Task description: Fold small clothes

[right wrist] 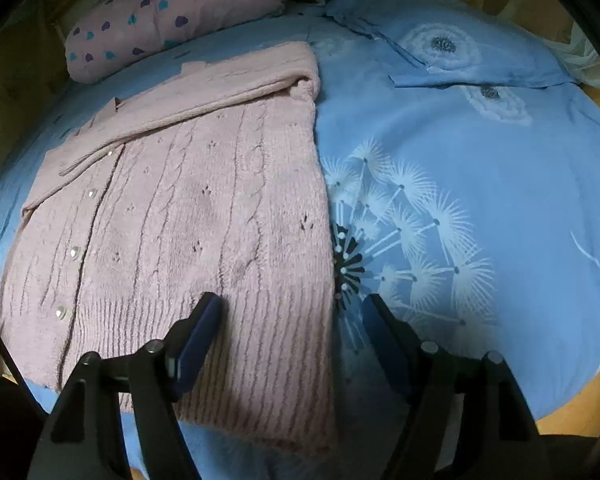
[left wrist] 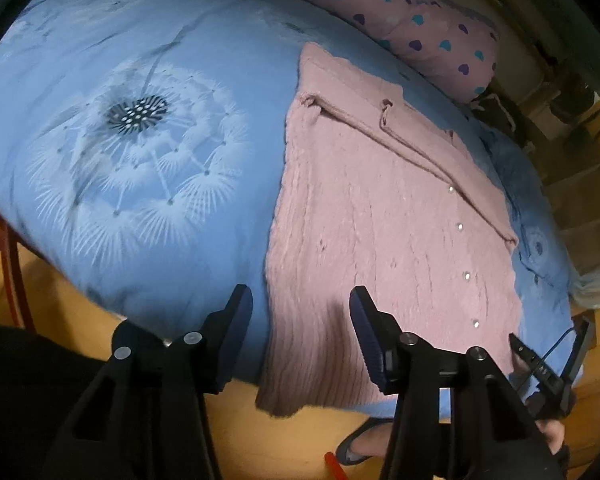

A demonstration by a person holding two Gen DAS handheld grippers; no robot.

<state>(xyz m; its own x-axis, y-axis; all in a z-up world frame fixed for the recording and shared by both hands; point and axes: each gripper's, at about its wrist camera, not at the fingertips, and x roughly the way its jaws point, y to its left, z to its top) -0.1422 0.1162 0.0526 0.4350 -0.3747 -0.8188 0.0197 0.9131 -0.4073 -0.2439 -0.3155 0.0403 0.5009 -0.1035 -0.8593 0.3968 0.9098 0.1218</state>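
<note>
A pink knitted cardigan (left wrist: 380, 216) with pearl buttons lies flat on a blue dandelion-print quilt (left wrist: 132, 80), its sleeves folded across the upper part. It also shows in the right wrist view (right wrist: 188, 216). My left gripper (left wrist: 300, 304) is open and empty, hovering over the cardigan's lower left hem corner. My right gripper (right wrist: 292, 312) is open and empty, straddling the cardigan's lower right edge. The right gripper also shows small in the left wrist view (left wrist: 548, 348), at the cardigan's far hem corner.
A pink pillow with purple and teal hearts (left wrist: 412, 12) lies beyond the cardigan's top; it also shows in the right wrist view (right wrist: 172, 12). A folded blue quilt flap (right wrist: 460, 52) lies at the far right. The wooden floor (left wrist: 260, 408) lies past the quilt's near edge.
</note>
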